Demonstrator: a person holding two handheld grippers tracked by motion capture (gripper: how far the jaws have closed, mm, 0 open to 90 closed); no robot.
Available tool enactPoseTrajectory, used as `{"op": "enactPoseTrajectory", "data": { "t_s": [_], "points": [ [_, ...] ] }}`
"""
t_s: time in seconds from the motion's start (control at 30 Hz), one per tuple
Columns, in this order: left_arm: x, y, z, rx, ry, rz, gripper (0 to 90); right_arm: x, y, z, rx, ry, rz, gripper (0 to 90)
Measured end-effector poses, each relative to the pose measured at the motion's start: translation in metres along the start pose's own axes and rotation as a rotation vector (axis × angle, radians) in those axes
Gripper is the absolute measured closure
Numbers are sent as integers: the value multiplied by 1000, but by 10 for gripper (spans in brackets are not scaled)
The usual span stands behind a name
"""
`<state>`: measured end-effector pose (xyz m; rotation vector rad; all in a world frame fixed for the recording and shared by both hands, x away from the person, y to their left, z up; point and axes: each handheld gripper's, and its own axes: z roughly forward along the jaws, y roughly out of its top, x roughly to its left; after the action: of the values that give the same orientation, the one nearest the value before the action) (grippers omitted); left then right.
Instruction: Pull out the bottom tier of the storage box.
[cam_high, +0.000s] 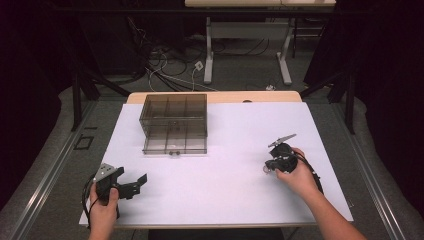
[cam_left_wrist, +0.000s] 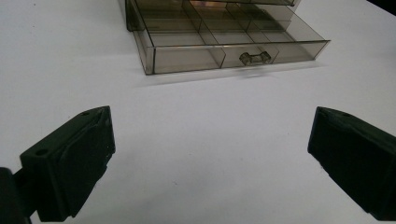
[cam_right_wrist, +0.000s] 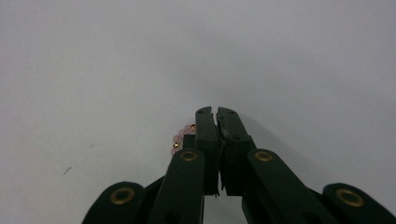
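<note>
My right gripper (cam_right_wrist: 215, 114) fills the near foreground of its own view, jaws pressed together with hardly a slit between the tips, pinched on a small bracelet of pale pink beads with tiny gold spacers (cam_right_wrist: 180, 140). The beads bulge out on one side of the jaws, just behind the tips, so the grip looks to have caught only part of the loop; I judge it enough to lift, though a slack strand could slip if I swing it.

I'll place everything from the smoky clear drawer box (cam_high: 175, 122). It stands at the far side of the white table (cam_high: 225, 195), with its lower drawer (cam_left_wrist: 224, 49) pulled out toward me and the little clear handle (cam_left_wrist: 255, 58) facing front. That drawer is open, I think, so the bracelet can go straight into one of its divided compartments, which look empty from here.

Seen from above, the right gripper (cam_high: 278, 159) is well to the right of the box and nearer me, tips down at the table. My left gripper (cam_high: 131, 184) rests near the box's front left, jaws spread wide and holding nothing, aimed at the drawer, ready to steady or shut it.
</note>
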<state>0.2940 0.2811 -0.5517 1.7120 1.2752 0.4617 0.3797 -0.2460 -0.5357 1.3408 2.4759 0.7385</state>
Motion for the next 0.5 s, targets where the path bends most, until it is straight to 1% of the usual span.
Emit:
{"op": "enactPoseTrajectory", "data": {
  "t_s": [0.07, 0.1, 0.17, 0.23, 0.27, 0.3, 0.33, 0.37, 0.43, 0.5],
  "points": [
    [1, 0, 0, -2, 2, 0, 10, 1, 0, -1, -8, -2, 7, 880],
    [1, 0, 0, -2, 2, -1, 10, 0, 0, -1, -12, -6, 0, 880],
    [1, 0, 0, 1, 2, -1, 10, 1, 0, -3, -17, -7, 3, 880],
    [1, 0, 0, 0, 1, 0, 10, 2, 0, -4, -26, 3, 11, 882],
    [1, 0, 0, 0, 1, 0, 10, 2, 0, -4, -43, 1, 12, 882],
    [1, 0, 0, -1, 1, -1, 10, 2, 0, -3, -64, 11, 15, 881],
    [0, 0, 0, -4, 1, -2, 10, 3, 0, -4, -63, 11, 15, 882],
    [0, 0, 0, -4, 1, -2, 10, 3, 0, -7, -38, -2, 8, 882],
    [0, 0, 0, -3, 1, -3, 10, 2, 0, -9, -45, -7, -1, 882],
    [0, 0, 0, -4, 1, -4, 11, 2, 0, -11, -49, -11, 0, 882]
  ]
}}
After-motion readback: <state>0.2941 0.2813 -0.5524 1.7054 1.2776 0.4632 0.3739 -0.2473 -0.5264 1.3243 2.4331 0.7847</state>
